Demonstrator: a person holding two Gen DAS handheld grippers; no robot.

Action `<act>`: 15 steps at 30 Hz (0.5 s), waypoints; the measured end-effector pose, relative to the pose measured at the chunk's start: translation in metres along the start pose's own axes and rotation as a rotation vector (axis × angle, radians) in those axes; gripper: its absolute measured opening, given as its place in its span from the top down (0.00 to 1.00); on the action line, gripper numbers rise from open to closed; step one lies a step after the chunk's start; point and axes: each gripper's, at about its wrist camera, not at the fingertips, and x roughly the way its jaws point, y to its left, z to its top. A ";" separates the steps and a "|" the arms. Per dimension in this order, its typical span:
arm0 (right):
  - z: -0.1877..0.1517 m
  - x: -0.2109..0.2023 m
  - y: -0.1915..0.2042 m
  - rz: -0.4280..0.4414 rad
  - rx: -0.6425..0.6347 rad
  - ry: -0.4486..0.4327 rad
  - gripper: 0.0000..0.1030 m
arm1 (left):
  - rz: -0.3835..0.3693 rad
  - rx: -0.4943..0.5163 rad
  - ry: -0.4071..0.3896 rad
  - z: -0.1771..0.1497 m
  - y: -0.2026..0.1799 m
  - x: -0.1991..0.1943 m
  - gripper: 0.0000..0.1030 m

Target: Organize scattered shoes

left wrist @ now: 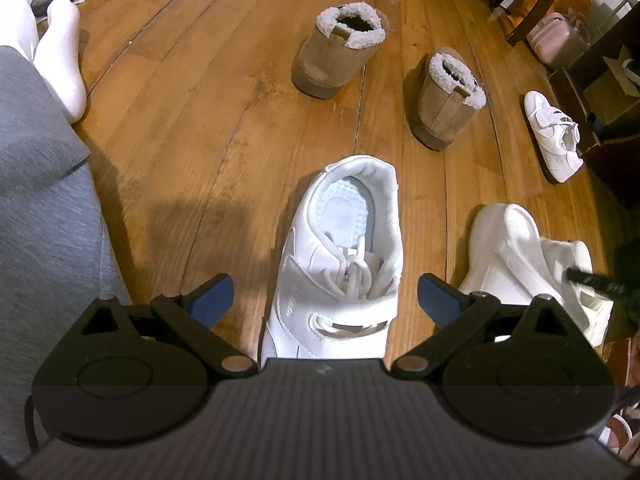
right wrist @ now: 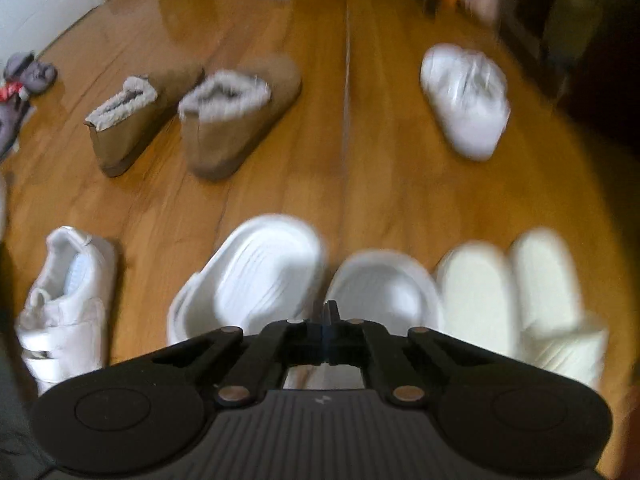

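**Left wrist and right wrist views: shoe stock on the wooden floor, sorting partly done**

Left wrist view, left to right. One person's leg in grey cloth, with two white-socked feet beyond it. One left gripper (left wrist: pixel 326 302), jaws spread wide, blue pads either side of a white strap sneaker (left wrist: pixel 340 264) without touching it; nothing held. Two tan fleece-lined boots, far boot (left wrist: pixel 338 54) and near boot (left wrist: pixel 448 100), upright, near each other but angled apart. One second white sneaker (left wrist: pixel 554 136), well apart from its mate, lying near dark furniture at the right edge.

Right wrist view, blurred, left to right. The strap sneaker (right wrist: pixel 66 304) again, alone at the left. The boot pair (right wrist: pixel 200 120), now seen side by side. Two white slides (right wrist: pixel 304 280), side by side, just below the right gripper (right wrist: pixel 326 312), whose jaws are pressed together on nothing. Two cream slippers (right wrist: pixel 516 292), touching, paired. One white shoe (right wrist: pixel 466 100), far right, on its own.

Count: two boots, two white sneakers, two white slides, two cream slippers; eight items, four kinds.

Progress, judged: slides and slippers look paired in a near row; boots roughly paired. The sneakers remain split, so joining them appears to be the main work left.
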 end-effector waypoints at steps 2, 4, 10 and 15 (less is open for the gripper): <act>0.002 -0.010 -0.011 0.087 0.108 -0.006 0.50 | -0.002 0.003 0.001 0.000 -0.001 0.000 0.03; -0.008 -0.018 -0.011 0.107 0.118 -0.013 0.45 | 0.000 0.005 0.001 0.000 -0.001 0.000 0.03; -0.073 -0.027 -0.016 0.018 0.200 -0.013 0.28 | 0.000 0.010 0.008 0.000 -0.001 0.002 0.03; -0.123 -0.024 -0.035 -0.005 0.281 -0.012 0.28 | 0.003 0.015 0.013 -0.001 -0.001 0.003 0.03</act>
